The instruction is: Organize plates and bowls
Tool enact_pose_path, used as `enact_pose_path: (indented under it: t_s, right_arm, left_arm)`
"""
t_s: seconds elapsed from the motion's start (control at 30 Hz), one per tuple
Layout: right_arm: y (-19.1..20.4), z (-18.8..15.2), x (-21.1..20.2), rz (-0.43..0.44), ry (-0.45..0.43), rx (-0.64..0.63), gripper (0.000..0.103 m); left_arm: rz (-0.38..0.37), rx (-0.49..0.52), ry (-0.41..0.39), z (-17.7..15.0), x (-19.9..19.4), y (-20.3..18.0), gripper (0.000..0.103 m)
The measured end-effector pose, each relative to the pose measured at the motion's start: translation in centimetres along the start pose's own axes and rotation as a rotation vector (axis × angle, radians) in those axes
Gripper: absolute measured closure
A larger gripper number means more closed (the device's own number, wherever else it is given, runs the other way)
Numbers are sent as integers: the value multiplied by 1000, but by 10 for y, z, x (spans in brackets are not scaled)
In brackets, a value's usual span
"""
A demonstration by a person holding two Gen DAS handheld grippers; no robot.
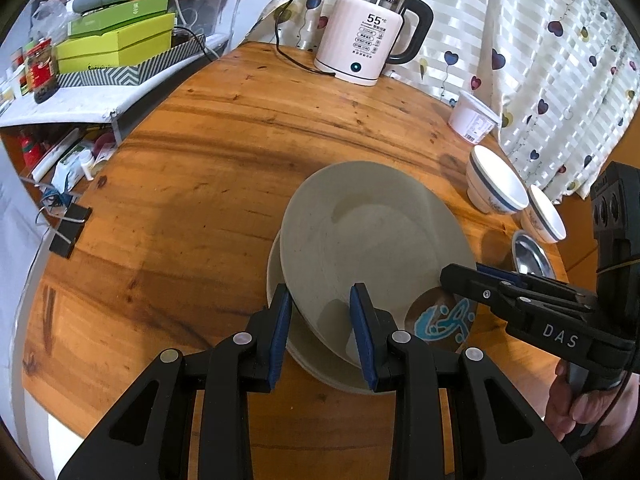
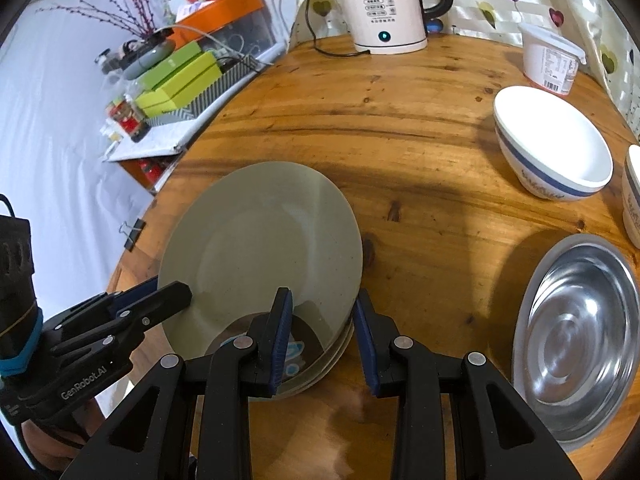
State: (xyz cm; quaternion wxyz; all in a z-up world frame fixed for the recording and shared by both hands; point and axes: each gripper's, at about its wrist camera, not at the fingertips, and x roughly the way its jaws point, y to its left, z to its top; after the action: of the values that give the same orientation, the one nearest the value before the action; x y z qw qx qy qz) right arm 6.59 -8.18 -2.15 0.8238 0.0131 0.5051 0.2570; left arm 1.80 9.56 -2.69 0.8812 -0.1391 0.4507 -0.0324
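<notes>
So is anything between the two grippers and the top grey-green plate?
Nothing visible. The left gripper and right gripper both have open fingers straddling the rim of the tilted grey-green plate, which leans on the plate stack.

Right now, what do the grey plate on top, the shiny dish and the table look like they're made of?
Grey plate: probably glazed ceramic or melamine, matte sheen, faint speckles. Shiny dish: stainless steel by its mirror-like reflections and pressed rings. Table: varnished wood, with visible grain, knots and a glossy surface.
</notes>
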Motion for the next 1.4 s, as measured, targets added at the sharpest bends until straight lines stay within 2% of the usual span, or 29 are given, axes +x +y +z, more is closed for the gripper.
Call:
enact_pose_path:
  t_s: [0.7, 1.4]
  right_arm:
    - [12, -5, 2, -37, -6, -89, 69]
    - [17, -7, 2, -62, -17, -122, 66]
  left_arm:
    - [20, -23, 0, -9, -2, 1, 72]
    - [38, -30, -6, -14, -3, 3, 71]
